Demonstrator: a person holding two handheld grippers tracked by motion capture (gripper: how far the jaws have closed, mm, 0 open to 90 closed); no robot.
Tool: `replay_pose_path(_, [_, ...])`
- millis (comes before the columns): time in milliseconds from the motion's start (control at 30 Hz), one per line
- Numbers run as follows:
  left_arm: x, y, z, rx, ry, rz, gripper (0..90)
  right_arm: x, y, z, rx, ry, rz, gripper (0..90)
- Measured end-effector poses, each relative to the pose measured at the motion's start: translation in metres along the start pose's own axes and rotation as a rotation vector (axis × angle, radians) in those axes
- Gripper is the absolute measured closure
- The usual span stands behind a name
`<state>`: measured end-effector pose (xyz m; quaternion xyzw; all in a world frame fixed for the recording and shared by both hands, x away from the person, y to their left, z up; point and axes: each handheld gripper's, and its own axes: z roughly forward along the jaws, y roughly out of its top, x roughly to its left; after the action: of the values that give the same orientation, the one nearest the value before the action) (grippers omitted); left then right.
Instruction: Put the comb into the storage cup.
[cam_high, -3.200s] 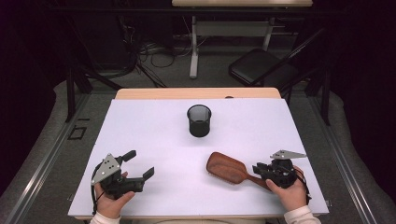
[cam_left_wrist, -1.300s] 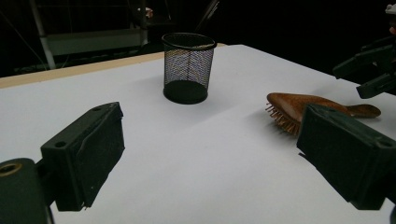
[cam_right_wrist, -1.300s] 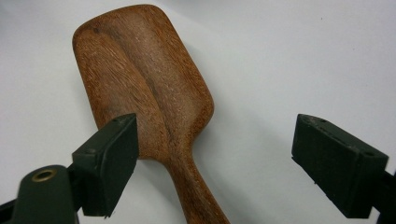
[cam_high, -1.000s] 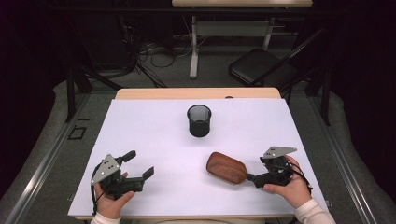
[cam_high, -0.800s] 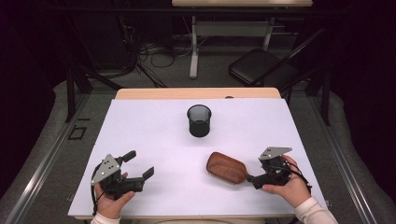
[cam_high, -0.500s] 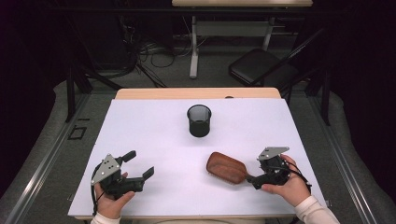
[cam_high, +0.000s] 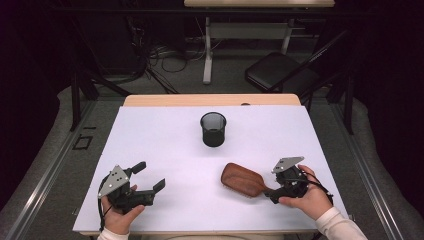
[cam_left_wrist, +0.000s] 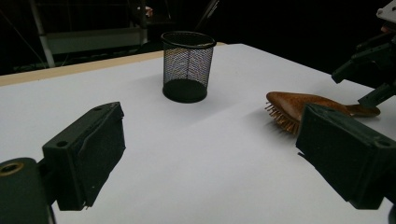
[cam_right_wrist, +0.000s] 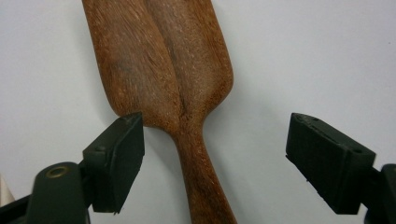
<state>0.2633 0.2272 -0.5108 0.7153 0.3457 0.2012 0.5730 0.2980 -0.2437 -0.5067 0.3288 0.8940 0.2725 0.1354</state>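
The worktop (cam_high: 165, 145), covered in white, was seen to carry two things, and little of the work could be judged done. A black mesh cup (cam_high: 213, 129) stood upright at the middle of the far half, and it appeared empty in the left gripper view (cam_left_wrist: 187, 65). A wooden hairbrush (cam_high: 244, 180) lay bristles down on the near right part of the worktop, well apart from the cup, with its handle turned toward the near right.

The right gripper (cam_high: 278, 192) was held over that handle, at the near right edge. In the right gripper view, its jaws were seen on either side of the handle (cam_right_wrist: 201, 172), both pads clear of the wood; they had just been closing, yet no grip had been made. The brush was therefore judged not yet picked up.

The left gripper (cam_high: 148, 176) rested at the near left, its jaws wide apart with nothing between them, and it was pointed toward the cup.

The closing on the handle, the lift, and presumably the carrying of the brush to the cup were all judged left to do.
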Motion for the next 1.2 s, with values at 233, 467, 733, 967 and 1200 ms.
replay_pose_path(233, [0.000, 0.000, 0.000, 0.000, 0.000, 0.000, 7.9, 0.002, 0.002, 0.004, 0.031, 0.016, -0.035, 24.7])
replay_pose_path(467, [0.000, 0.000, 0.000, 0.000, 0.000, 0.001, 7.9, 0.005, 0.003, 0.007, 0.076, 0.021, -0.067, 28.9])
replay_pose_path(733, [0.000, 0.000, 0.000, -0.001, 0.000, 0.001, 7.9, 0.006, 0.003, 0.011, 0.090, 0.027, -0.076, 30.9])
replay_pose_path(967, [0.000, 0.000, 0.000, 0.000, 0.000, 0.001, 7.9, 0.006, 0.003, 0.011, 0.089, 0.037, -0.082, 35.9])
replay_pose_path(1200, [0.000, 0.000, 0.000, 0.000, 0.000, 0.002, 7.9, 0.007, 0.004, 0.011, 0.103, 0.036, -0.090, 35.9])
